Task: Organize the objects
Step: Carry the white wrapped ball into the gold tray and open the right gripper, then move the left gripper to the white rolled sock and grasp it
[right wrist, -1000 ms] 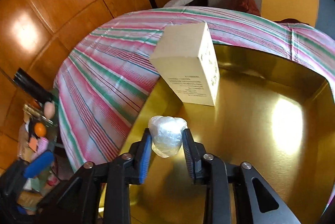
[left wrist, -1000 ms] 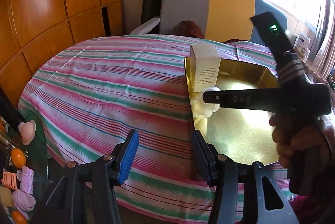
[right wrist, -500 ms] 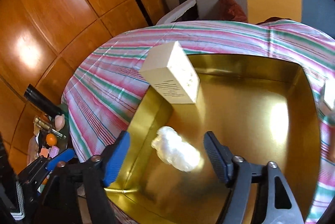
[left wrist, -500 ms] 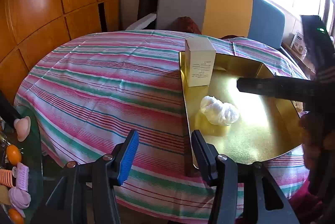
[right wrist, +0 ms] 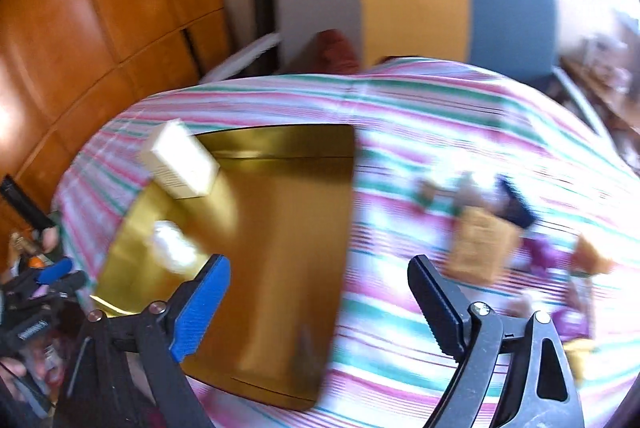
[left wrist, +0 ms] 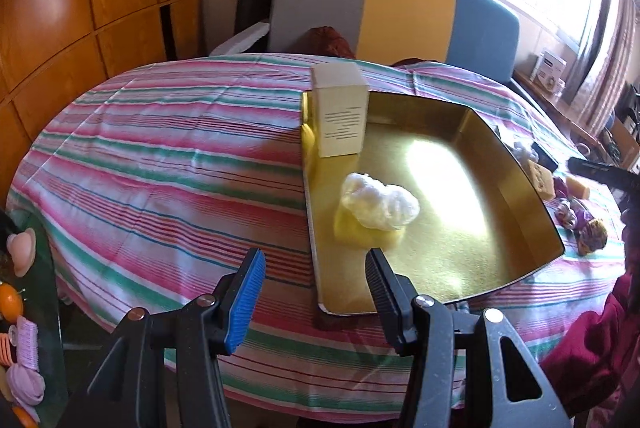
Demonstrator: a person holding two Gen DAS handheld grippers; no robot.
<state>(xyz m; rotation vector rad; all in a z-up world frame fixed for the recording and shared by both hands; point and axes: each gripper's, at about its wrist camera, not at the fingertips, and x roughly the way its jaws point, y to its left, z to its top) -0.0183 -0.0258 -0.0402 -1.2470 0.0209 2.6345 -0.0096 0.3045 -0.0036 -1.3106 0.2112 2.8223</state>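
A gold tray (left wrist: pixel 516 184) lies on the striped tablecloth (left wrist: pixel 168 156). A white box (left wrist: pixel 340 116) stands upright in its far left corner. A white crumpled wad (left wrist: pixel 380 202) lies loose on the tray floor nearer me. My left gripper (left wrist: pixel 314 260) is open and empty over the tray's near left corner. The right wrist view is blurred by motion. My right gripper (right wrist: pixel 320 264) hangs above the tray's right rim (right wrist: pixel 348 212); its jaws are opening wide with nothing between them. The box (right wrist: pixel 180 164) and wad (right wrist: pixel 172 248) lie to its left.
Right of the tray, several loose things lie on the cloth: a tan packet (right wrist: pixel 480 248), purple wrappers (left wrist: pixel 576 216) and a dark flat object (right wrist: pixel 516 208). A grey, yellow and blue chair (left wrist: pixel 400 12) stands behind the table. A side shelf (left wrist: pixel 24 308) with small items is at the lower left.
The right gripper let go of the white wad, which now lies in the tray. It opened wide and swung right toward the loose things. The left gripper stayed open, almost in place.
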